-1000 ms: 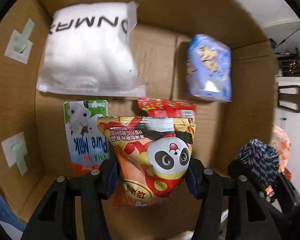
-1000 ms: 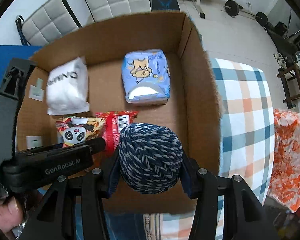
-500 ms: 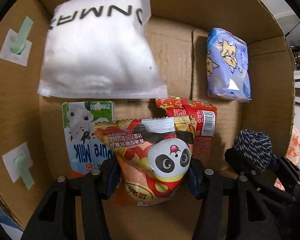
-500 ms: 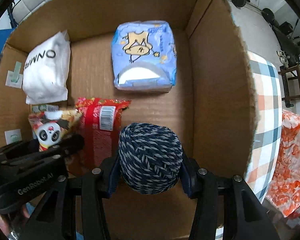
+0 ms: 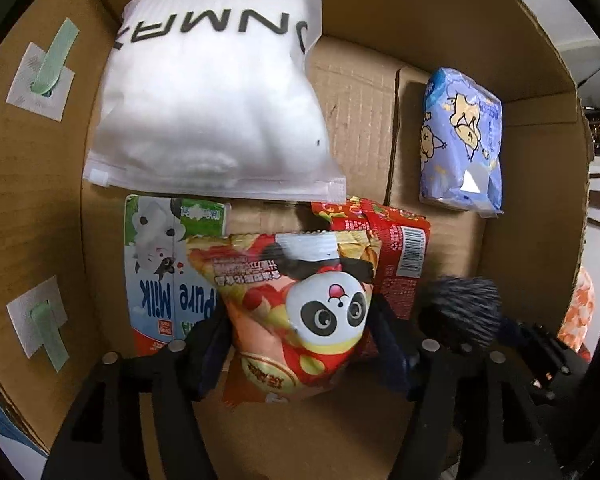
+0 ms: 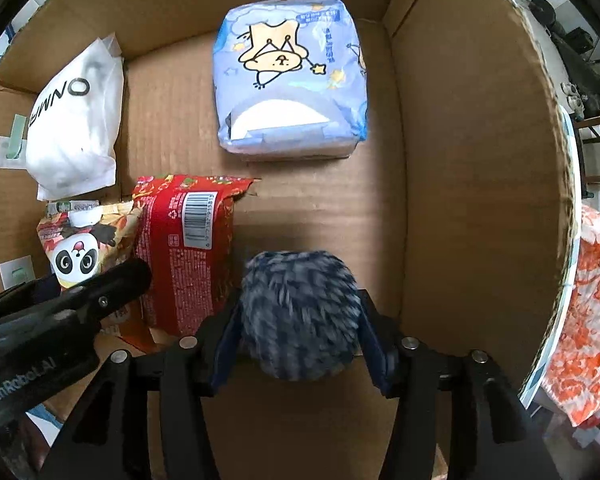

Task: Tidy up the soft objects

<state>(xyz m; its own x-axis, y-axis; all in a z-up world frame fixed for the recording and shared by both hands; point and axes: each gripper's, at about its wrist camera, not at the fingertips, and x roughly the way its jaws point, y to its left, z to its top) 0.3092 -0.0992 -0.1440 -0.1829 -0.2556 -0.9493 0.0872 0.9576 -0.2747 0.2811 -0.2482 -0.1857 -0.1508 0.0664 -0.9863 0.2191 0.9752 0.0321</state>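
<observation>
Both grippers reach down into a cardboard box (image 6: 460, 200). My left gripper (image 5: 300, 344) is shut on a panda snack bag (image 5: 300, 304), held above a red snack pack (image 5: 396, 248) and a milk carton (image 5: 160, 276). My right gripper (image 6: 300, 332) is shut on a blue-and-white yarn ball (image 6: 300, 312), blurred, low over the box floor right of the red pack (image 6: 184, 248). The yarn ball (image 5: 460, 312) also shows in the left wrist view. The panda bag (image 6: 80, 248) and the left gripper (image 6: 56, 300) show at the left of the right wrist view.
A white zip pouch (image 5: 212, 112) lies at the box's far left, a blue tissue pack (image 6: 292, 80) at the far middle. Bare box floor (image 6: 320, 208) lies between the tissue pack and the yarn. An orange patterned cloth (image 6: 592, 312) lies outside to the right.
Both grippers have moved down into the box with their loads. The box contents look larger and nearer. The yarn ball is now motion-blurred.
</observation>
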